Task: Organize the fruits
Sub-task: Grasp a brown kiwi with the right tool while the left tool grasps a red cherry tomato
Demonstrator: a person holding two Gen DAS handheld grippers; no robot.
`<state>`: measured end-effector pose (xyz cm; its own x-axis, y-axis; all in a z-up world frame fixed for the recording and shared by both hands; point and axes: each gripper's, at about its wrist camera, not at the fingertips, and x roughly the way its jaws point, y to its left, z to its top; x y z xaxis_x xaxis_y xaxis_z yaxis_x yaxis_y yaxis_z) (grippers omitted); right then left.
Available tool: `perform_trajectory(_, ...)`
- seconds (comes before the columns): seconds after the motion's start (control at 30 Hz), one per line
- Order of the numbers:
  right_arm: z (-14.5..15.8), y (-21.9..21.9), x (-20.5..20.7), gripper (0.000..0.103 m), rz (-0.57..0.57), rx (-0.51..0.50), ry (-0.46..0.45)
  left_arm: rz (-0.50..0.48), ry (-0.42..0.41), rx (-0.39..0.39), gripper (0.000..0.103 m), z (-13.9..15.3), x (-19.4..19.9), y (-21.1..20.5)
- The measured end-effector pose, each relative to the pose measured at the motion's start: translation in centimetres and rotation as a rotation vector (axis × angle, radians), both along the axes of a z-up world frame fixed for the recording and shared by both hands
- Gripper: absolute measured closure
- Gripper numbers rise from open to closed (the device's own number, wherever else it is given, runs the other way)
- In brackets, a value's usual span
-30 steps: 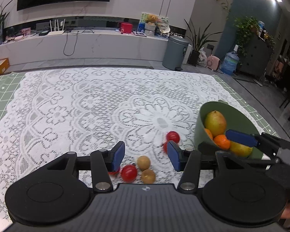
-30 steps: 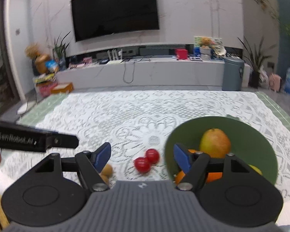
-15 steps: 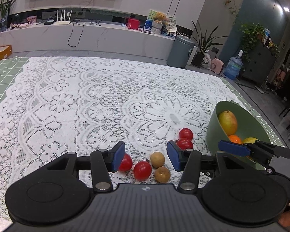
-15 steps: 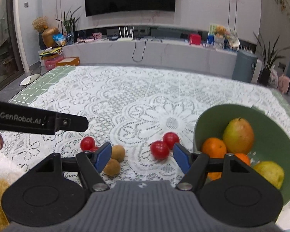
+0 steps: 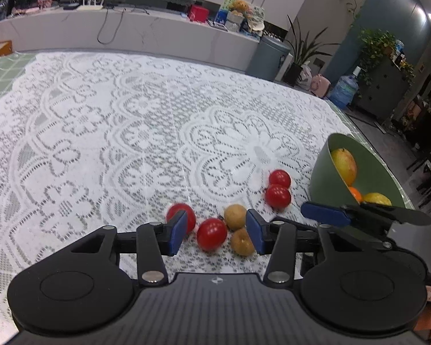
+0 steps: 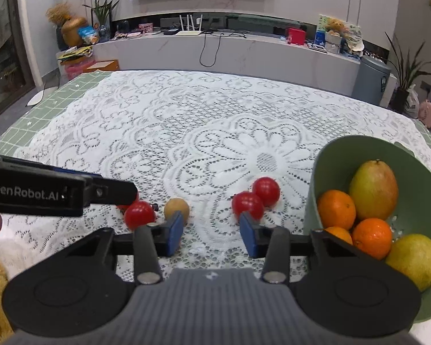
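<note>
A: The loose fruit lies on the lace cloth [image 5: 129, 132] toward its near edge: a red tomato [image 5: 211, 234] and two small brown fruits [image 5: 235, 212], with another tomato [image 5: 181, 215] half behind the left pad. Two more tomatoes [image 6: 257, 198] sit closer to the green bowl [image 6: 324, 166] at the cloth's right edge, which already holds a mango [image 6: 373, 187], oranges [image 6: 336, 209] and a yellow fruit.

B: And the grippers?

A: The left gripper [image 5: 214, 234] is closing, with the tomato and both brown fruits between its pads, none of them pinched yet. The right gripper [image 6: 211, 234] is closing too, but only bare lace shows between its pads; the nearer of the pair of tomatoes sits just past its right pad.

B: So what could go wrong?

A: Probably the left one catches several fruits at once. Round, smooth things squeezed side by side tend to squirt out and roll, perhaps off the near edge. The right pads may shut on nothing, or nudge the tomato away. And the two grippers are close together, so they could bump.
</note>
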<state>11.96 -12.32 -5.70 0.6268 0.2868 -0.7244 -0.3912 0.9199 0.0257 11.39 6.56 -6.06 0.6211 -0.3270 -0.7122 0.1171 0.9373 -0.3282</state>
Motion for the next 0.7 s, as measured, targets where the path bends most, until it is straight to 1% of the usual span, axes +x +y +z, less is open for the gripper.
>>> perform_trajectory(0.13,-0.4,0.5,0.4,0.066,0.024,0.0,0.021,-0.016,0.035,0.003,0.054,-0.7,0.3,-0.4)
perform_trajectory(0.23,-0.6,0.9,0.3,0.067,0.053,0.0,0.027,-0.015,0.051,0.023,0.055,-1.0,0.3,-0.5)
perform_trajectory(0.3,-0.7,1.3,0.1,0.067,0.084,-0.001,0.026,-0.013,0.072,0.033,0.059,-1.3,0.3,-0.5)
perform_trajectory(0.4,-0.8,2.0,-0.5,0.067,0.131,-0.018,0.022,-0.022,0.089,0.033,0.062,-1.6,0.4,-0.5)
perform_trajectory(0.57,-1.2,2.6,-0.4,0.068,0.157,-0.031,0.046,-0.033,0.094,0.041,0.063,-2.0,0.9,-1.0)
perform_trajectory(0.63,-1.4,2.5,-0.2,0.072,0.159,-0.027,0.061,-0.03,0.097,0.048,0.063,-2.2,1.1,-1.2)
perform_trajectory(0.7,-1.6,2.5,0.0,0.075,0.162,-0.019,0.077,-0.032,0.101,0.053,0.066,-2.4,1.3,-1.3)
